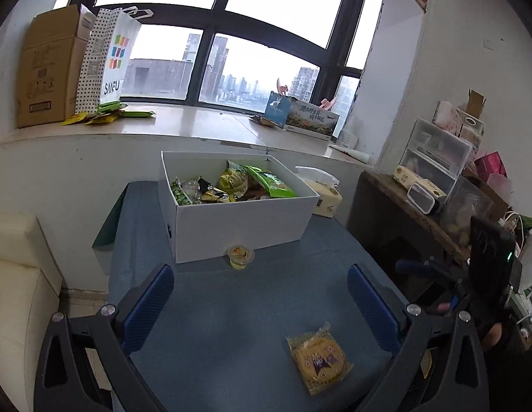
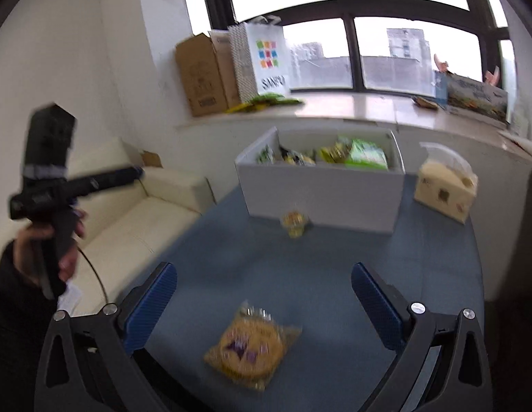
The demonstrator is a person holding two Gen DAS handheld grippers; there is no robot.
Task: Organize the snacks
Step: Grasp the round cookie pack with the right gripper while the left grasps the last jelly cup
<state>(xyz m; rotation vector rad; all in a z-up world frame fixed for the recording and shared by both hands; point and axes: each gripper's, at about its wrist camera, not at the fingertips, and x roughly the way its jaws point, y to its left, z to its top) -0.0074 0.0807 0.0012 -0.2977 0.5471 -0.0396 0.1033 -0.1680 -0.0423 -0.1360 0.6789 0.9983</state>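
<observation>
A white box (image 1: 245, 226) (image 2: 320, 192) holding several snack packets stands at the far side of the blue table (image 1: 266, 302). A small jelly cup (image 1: 240, 256) (image 2: 294, 223) sits on the table against the box's front wall. A yellow wrapped cake (image 1: 319, 360) (image 2: 253, 345) lies on the table near me. My left gripper (image 1: 260, 295) is open and empty above the table, with the cake near its right finger. My right gripper (image 2: 264, 295) is open and empty, with the cake lying between its fingers and just below. The right wrist view is blurred.
A tissue box (image 1: 326, 195) (image 2: 446, 189) stands right of the white box. A cream sofa (image 2: 138, 219) is left of the table. A cluttered desk (image 1: 437, 199) is to the right. The windowsill (image 1: 183, 120) holds a cardboard box, a paper bag and packets.
</observation>
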